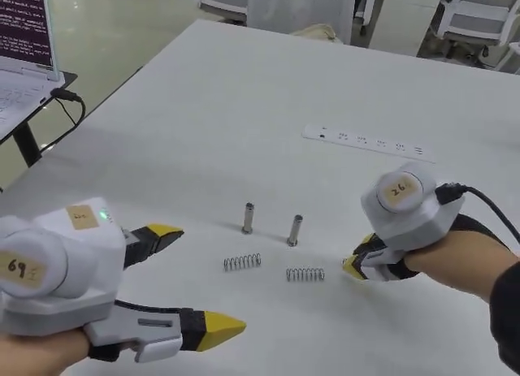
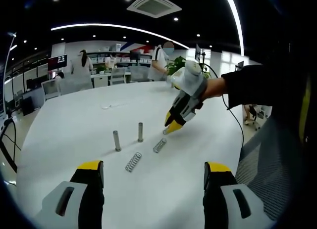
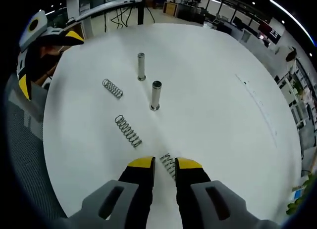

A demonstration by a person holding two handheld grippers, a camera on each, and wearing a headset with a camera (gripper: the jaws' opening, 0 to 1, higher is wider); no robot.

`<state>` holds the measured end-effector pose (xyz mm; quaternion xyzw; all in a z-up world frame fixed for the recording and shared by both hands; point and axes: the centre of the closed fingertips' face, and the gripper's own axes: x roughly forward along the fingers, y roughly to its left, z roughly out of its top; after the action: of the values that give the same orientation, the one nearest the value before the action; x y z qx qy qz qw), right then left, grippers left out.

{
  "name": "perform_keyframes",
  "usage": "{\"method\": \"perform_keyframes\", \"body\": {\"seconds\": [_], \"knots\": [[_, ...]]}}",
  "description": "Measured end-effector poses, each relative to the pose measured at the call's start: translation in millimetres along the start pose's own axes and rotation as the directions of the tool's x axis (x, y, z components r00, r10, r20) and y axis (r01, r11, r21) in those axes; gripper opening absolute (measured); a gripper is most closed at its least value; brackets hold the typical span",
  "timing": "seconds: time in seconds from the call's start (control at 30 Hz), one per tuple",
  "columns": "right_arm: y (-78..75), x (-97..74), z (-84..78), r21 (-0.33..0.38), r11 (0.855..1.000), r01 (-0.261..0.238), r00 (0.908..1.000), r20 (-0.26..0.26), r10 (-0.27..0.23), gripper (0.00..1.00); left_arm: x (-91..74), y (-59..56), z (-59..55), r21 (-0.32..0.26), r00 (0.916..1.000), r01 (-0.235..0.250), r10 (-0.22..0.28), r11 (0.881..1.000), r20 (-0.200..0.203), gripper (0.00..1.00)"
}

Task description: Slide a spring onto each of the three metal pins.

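Steel spring (image 3: 169, 166), nipped between yellow tips of right tool (image 3: 165, 163)

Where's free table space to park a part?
Bare table between the pins and the power strip, and past the strip. Crowded near edge: pins, two loose springs, left gripper, right gripper closed on a third spring.

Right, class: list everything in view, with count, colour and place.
table: one, white, under everything.
pins: two, grey metal, upright mid-table.
springs: two, silvery, lying before the pins.
third spring: one, silvery, between the right gripper's jaws.
power strip: one, white, beyond the pins.
laptop: one, open, far left beside the table.
chairs: several, pale, beyond the table.
left gripper: one, white with yellow tips, open.
right gripper: one, white with yellow tips, closed on the third spring.
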<state>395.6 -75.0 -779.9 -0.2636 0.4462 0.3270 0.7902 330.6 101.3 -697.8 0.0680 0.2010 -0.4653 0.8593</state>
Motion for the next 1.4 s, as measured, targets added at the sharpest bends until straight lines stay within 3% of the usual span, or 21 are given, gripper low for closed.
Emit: {"method": "perform_keyframes", "body": {"seconds": [0.3, 0.73, 0.83, 1.0, 1.2, 1.4], "knots": [[0.6, 8.6, -6.5, -0.025, 1.000, -0.013, 0.9989, -0.046, 0.012, 0.13, -0.7, 0.6, 1.1, -0.004, 1.0000, -0.002, 0.002, 1.000, 0.006, 0.80], [8.3, 9.6, -11.3, 0.007, 0.999, -0.031, 0.9973, -0.066, 0.031, 0.14, -1.1, 0.5, 2.3, -0.005, 0.9999, -0.006, 0.006, 1.000, 0.011, 0.80], [14.7, 6.3, -10.2, -0.018, 0.999, -0.045, 0.9970, -0.064, 0.044, 0.19, -1.5, 0.5, 2.8, -0.004, 0.9999, -0.007, 0.007, 1.000, 0.012, 0.80], [16.8, 0.6, -14.1, -0.089, 0.994, -0.059, 0.9948, -0.088, 0.051, 0.17, -1.7, -0.5, 4.0, -0.006, 0.9999, -0.006, 0.006, 1.000, 0.016, 0.80], [19.6, 0.4, -23.5, -0.191, 0.978, -0.086, 0.9892, -0.133, 0.061, 0.19, -1.8, -0.8, 5.2, -0.007, 0.9998, -0.004, 0.004, 1.000, 0.021, 0.79], [21.9, -2.4, -22.0, -0.242, 0.965, -0.097, 0.9884, -0.137, 0.064, 0.21, -1.9, -0.9, 4.9, -0.007, 0.9998, -0.004, 0.004, 1.000, 0.020, 0.79]]}}
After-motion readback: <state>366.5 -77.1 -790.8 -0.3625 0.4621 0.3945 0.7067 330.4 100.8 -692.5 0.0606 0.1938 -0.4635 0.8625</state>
